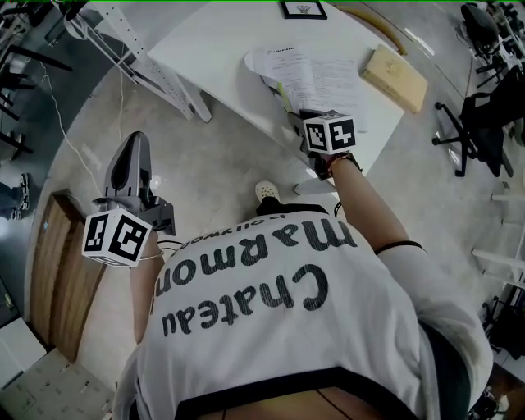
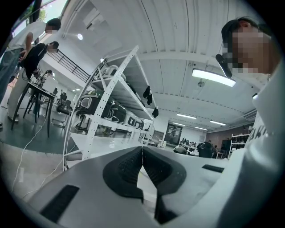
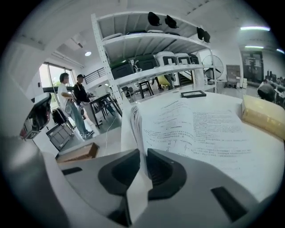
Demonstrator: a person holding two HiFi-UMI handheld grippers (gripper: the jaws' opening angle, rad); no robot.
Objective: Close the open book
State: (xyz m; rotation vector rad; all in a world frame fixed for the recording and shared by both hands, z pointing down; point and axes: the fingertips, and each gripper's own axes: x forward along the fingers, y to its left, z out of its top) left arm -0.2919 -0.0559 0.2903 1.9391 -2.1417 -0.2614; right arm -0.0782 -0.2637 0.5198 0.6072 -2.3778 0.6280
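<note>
The open book (image 1: pixel 305 74) lies on the white table (image 1: pixel 205 41), near its front edge, with printed pages facing up. My right gripper (image 1: pixel 297 115) reaches onto the book's near left corner, below its marker cube. In the right gripper view the right gripper (image 3: pixel 143 162) is shut on a lifted sheaf of the book's pages (image 3: pixel 136 129), which stands up between the pads; the open page (image 3: pixel 196 129) spreads to the right. My left gripper (image 1: pixel 135 148) hangs over the floor to the left, away from the table. The left gripper (image 2: pixel 142 153) is shut with nothing in it.
A tan box (image 1: pixel 395 76) lies on the table right of the book, a small framed picture (image 1: pixel 303 9) behind it. A white shelf rack (image 1: pixel 139 57) stands left of the table. A wooden panel (image 1: pixel 57 271) lies on the floor. Office chairs (image 1: pixel 484 115) stand at right. Two people (image 3: pixel 73 102) stand far off.
</note>
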